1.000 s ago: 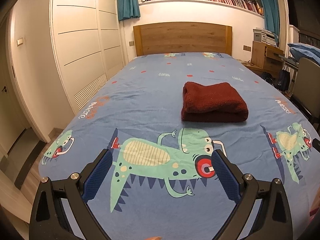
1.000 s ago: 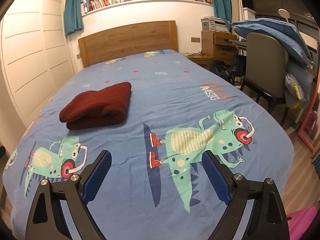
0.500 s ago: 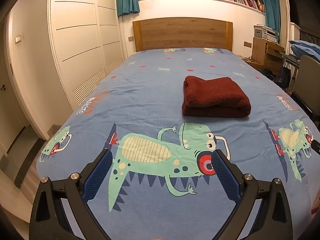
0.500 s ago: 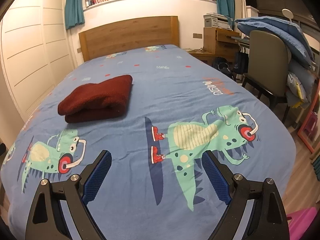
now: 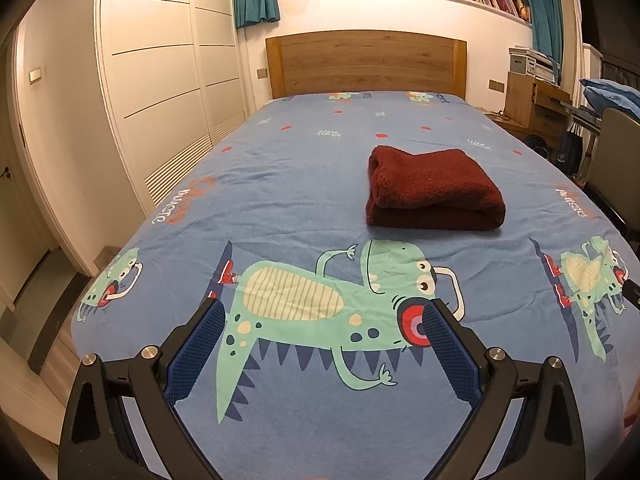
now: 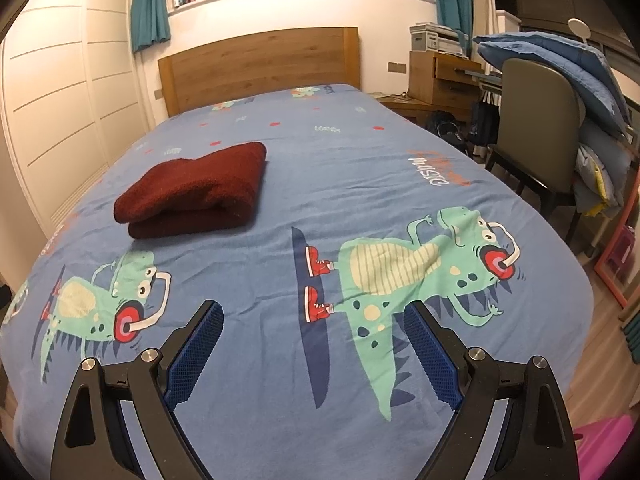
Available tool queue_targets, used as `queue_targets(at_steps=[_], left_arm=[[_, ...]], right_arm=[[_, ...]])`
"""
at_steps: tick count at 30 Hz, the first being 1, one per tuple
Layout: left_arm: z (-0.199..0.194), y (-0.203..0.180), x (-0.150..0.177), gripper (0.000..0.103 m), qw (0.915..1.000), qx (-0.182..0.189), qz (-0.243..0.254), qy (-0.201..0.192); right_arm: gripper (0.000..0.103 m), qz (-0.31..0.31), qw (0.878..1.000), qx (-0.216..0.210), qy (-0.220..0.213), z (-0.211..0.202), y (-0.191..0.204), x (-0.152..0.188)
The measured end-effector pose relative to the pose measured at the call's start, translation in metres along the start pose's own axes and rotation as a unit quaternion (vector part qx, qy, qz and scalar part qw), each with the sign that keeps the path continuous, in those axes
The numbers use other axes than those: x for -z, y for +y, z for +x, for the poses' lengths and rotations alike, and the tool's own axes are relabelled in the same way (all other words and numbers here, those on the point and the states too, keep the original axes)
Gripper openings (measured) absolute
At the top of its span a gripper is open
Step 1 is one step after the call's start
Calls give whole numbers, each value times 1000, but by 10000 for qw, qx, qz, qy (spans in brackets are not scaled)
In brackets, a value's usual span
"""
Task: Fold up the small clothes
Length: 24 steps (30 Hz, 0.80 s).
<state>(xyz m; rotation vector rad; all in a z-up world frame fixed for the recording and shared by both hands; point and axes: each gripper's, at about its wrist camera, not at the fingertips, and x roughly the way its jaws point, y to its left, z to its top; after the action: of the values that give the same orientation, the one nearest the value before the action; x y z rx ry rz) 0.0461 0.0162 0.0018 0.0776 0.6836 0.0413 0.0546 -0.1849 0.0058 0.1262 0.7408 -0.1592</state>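
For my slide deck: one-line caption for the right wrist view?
Open right tongs hover over a dinosaur-print bed, folded maroon garment lying ahead.

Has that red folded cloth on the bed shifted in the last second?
No. The red cloth lies at the same spot beside the dinosaur print on the sheet; only the cameras have shifted.

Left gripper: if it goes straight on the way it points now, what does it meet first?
Probably the blue bedsheet. The open left gripper holds nothing; the folded red garment lies right of its line.
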Motion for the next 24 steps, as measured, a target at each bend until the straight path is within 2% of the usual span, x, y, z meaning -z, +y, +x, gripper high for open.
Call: queue_targets(at_steps=[24], left_arm=[[1,3,3,97,10000,-54,-24,-12]], right_arm=[[93,-10,9999,-54,92,5,0,4]])
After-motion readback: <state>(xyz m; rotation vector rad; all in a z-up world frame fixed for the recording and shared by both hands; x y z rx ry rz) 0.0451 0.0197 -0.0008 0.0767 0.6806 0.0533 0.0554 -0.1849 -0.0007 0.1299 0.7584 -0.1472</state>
